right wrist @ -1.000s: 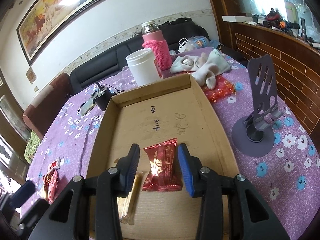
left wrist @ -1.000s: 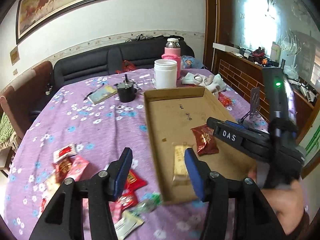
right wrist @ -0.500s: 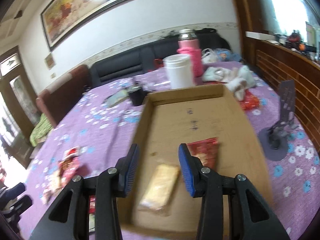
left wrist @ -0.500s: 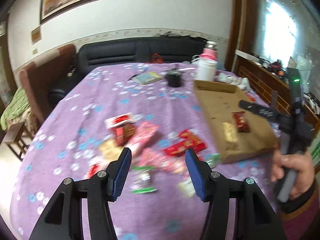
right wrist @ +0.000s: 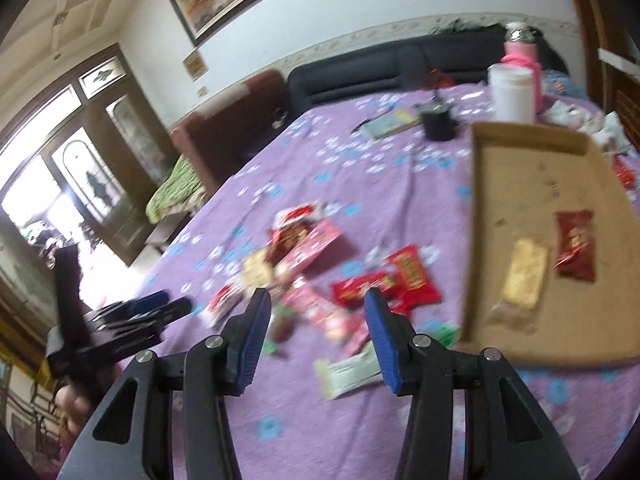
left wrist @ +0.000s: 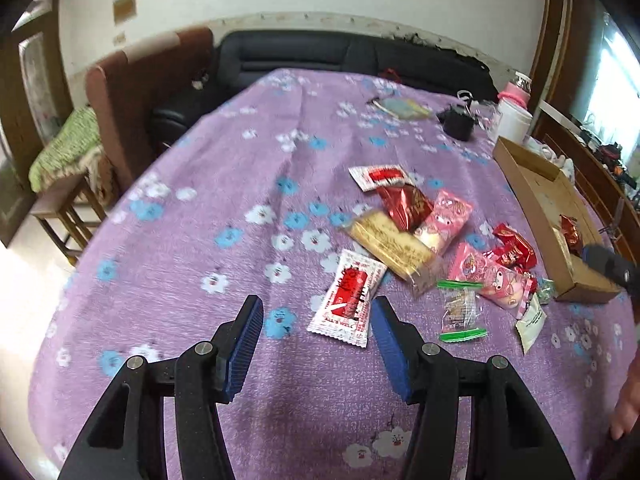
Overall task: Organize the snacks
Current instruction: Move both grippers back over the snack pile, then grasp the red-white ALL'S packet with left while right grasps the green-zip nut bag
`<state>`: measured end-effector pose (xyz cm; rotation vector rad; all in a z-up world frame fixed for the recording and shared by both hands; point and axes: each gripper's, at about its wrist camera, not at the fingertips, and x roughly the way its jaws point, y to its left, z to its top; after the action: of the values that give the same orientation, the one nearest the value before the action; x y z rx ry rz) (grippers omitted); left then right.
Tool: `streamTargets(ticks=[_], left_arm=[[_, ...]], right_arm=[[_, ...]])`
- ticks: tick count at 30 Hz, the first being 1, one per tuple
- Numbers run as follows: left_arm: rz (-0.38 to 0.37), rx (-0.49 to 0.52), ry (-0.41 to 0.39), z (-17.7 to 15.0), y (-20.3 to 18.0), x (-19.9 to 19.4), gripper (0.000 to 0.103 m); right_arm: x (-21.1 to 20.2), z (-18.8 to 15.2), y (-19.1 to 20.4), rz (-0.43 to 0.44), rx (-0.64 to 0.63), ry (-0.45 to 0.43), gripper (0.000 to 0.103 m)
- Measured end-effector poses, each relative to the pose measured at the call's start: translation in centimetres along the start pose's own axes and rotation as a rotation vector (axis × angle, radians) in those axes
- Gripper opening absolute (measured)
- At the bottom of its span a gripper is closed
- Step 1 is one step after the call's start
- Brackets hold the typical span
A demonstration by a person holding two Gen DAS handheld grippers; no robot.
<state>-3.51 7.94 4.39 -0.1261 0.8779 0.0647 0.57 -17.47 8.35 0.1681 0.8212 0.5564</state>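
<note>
Both empty: left gripper (left wrist: 316,344) parted above a crinkly white-red sachet (left wrist: 347,298); right gripper (right wrist: 316,330) just widening over glossy snack packets (right wrist: 384,280) on purple floral cloth (left wrist: 240,184), beside flat cardboard tray (right wrist: 516,140).

The left gripper (left wrist: 316,330) hangs with its jaws apart over the purple flowered tablecloth (left wrist: 192,240), a red-and-white sachet (left wrist: 347,298) lying just ahead between its tips. Beyond sits a heap of snack packets (left wrist: 420,232), and a cardboard tray (left wrist: 560,216) at the right edge.
</note>
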Motion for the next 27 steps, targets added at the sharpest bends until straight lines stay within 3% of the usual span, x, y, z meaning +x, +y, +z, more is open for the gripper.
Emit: streamTargets(ticks=[4, 11, 12, 13, 15, 20, 27], left_arm=[[-0.049, 0.054, 0.073, 0.2, -1.1, 2.0, 0.059], [0.001, 0.089, 0.103, 0.4, -2.6, 4.4, 0.060], [0.017, 0.089, 0.103, 0.4, -2.7, 4.6, 0.051], [0.038, 0.087, 0.089, 0.4, -2.7, 4.8, 0.049], [0.039, 0.088, 0.069, 0.4, -3.0, 4.7, 0.036], [0.045, 0.045, 0.040, 0.3, -2.1, 4.5, 0.035], [0.016, -0.015, 0.023, 0.3, -0.4, 3.8, 0.035]], right_arm=[[1.5, -0.8, 1.1, 0.011, -0.025, 0.058, 0.048], [3.3, -1.6, 2.5, 0.012, -0.061, 0.117, 0.048], [3.6, -1.6, 2.6, 0.011, -0.064, 0.126, 0.048], [3.6, -1.7, 2.7, 0.010, -0.066, 0.133, 0.048], [4.3, -1.8, 3.2, 0.012, -0.073, 0.162, 0.048], [6.3, -1.8, 4.4, 0.002, -0.095, 0.222, 0.048], [10.0, -1.9, 5.0, -0.087, -0.126, 0.259, 0.048]])
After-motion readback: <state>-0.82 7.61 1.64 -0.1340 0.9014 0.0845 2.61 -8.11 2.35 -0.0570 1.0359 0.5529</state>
